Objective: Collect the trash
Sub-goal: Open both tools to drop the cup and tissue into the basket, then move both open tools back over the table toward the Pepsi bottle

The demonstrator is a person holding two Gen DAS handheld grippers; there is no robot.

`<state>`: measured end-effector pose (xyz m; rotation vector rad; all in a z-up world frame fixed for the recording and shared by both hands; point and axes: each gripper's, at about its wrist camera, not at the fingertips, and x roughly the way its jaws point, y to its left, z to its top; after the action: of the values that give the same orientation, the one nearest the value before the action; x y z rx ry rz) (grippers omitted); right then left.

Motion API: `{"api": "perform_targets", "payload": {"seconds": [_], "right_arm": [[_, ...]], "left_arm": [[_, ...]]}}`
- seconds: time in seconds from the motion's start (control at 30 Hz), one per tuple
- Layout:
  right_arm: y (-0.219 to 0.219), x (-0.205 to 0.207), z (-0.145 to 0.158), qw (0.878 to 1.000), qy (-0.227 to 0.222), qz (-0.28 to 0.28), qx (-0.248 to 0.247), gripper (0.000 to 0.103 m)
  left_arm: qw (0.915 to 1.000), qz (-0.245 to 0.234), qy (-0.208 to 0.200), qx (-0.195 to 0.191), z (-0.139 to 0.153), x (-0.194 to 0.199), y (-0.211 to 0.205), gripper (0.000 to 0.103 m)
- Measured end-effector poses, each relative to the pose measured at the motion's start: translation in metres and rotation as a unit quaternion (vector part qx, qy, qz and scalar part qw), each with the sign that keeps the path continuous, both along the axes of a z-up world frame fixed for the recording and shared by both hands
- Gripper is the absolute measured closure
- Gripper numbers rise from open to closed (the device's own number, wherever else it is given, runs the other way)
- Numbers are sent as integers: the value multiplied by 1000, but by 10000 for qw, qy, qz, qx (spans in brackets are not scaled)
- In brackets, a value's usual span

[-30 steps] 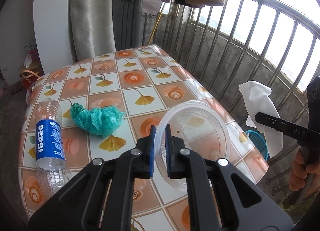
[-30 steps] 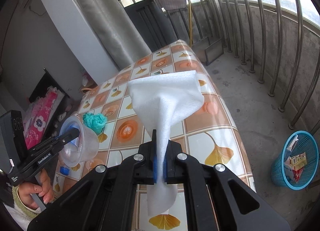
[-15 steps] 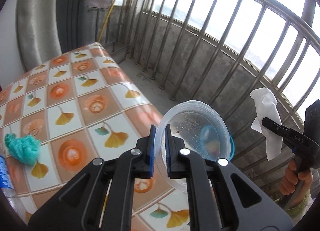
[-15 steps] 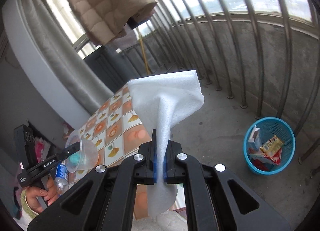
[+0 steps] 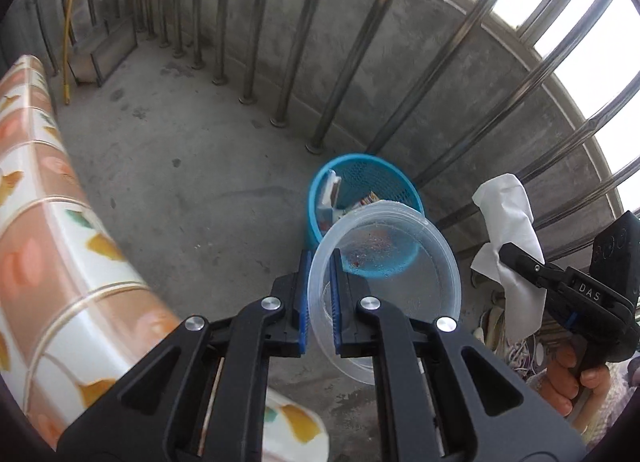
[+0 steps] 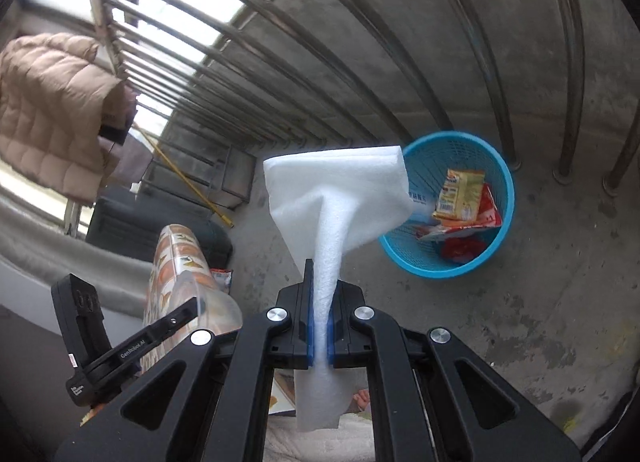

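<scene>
Trash first: the clear plastic container (image 5: 394, 282) sits in my left gripper (image 5: 320, 298), whose jaws are clamped on its thin rim, one blue pad inside the wall and one outside. It hangs in the air off the edge of the tabletop (image 5: 48, 246), tilted so I look into its mouth, with reddish specks on its bottom. Seen from the left wrist, it overlaps the near rim of the blue trash basket (image 5: 320, 198), which stands on the concrete floor (image 5: 192, 166) close to the foot of the balcony railing (image 5: 340, 74).

My right gripper (image 6: 320, 322) has its jaws closed tight on a white paper towel (image 6: 340, 198); the pinched middle runs between the pads, the upper part fans out ahead and a tail hangs below. It too is held in the air, and from the right wrist its far corner covers the left rim of the basket. Inside the basket lie a yellow snack wrapper (image 6: 460, 194) and red packaging (image 6: 476, 222). A beige down jacket (image 6: 52, 110) hangs at the far end of the balcony.
</scene>
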<state>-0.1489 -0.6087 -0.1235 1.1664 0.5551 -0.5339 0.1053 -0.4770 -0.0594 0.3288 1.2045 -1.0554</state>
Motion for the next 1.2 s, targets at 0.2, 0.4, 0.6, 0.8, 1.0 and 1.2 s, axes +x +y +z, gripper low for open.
{"api": "perform_targets", "payload": {"seconds": [0.2,0.4,0.6,0.8,1.0,1.2], "right_arm": [[-67,15,-46,9982,-44,-233,545,97],[-119,50,-96,9970,455,-22,627,55],[-129,54,-145,9880,1372,-213,681,32],[-113,36,-122,9925,1020,-571,351,30],[-77,41,-60,9952,712,-564,-352,30],[-14,63,31,9848,660,-188,-1597,16]], "left_arm": [[9962,-251,126,827,-81,-12,-90,96],[9963,-123,350,779,-124,-21,-134,68],[9970,-74,499,585,-128,-21,-131,41],[9976,137,672,-83,-95,-8,-113,36],[9940,149,356,-1020,-24,-3,-61,24],[9903,251,-325,-1325,38,-10,25,18]]}}
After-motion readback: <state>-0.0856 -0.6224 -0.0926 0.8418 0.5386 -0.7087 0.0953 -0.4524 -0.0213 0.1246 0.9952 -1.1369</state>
